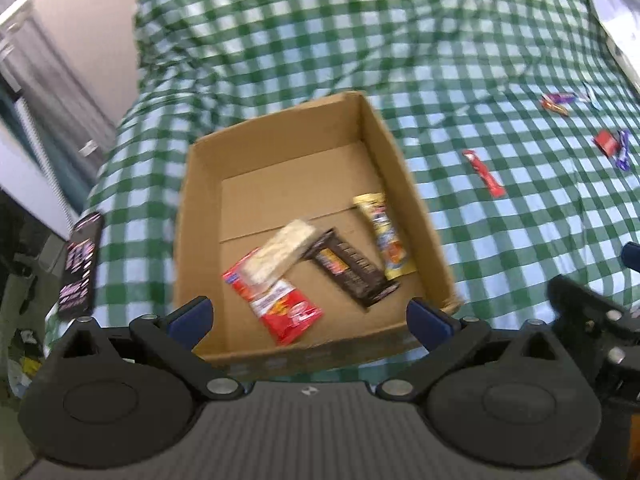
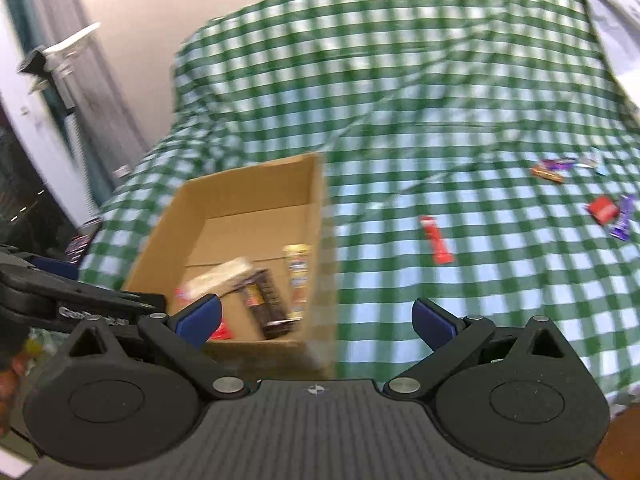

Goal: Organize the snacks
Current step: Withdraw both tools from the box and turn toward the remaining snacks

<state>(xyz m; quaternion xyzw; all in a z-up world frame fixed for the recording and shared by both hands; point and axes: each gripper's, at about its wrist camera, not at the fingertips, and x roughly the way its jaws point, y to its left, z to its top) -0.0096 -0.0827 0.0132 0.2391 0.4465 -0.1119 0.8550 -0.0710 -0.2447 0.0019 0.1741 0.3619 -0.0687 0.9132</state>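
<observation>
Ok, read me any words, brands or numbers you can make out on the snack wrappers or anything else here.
None can be read.
Red packet in the cardboard box: white print, blurred.
Dark bar: lettering blurred.
Yellow packet: blurred.
Black card beside the box: pink print, unreadable.
Red stick on the checked cloth: too small.

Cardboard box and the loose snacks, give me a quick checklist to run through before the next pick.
1. Left gripper empty, fingers spread: ok.
2. Right gripper empty, fingers spread: ok.
3. Cardboard box open, with bare floor for more: ok.
4. Red stick snack lies alone on the checked cloth, nearest the box: ok.
5. Red packet and purple bar close together, touching or not: cannot tell.
6. Sharp view for aiming: not ok, both views blurred.
</observation>
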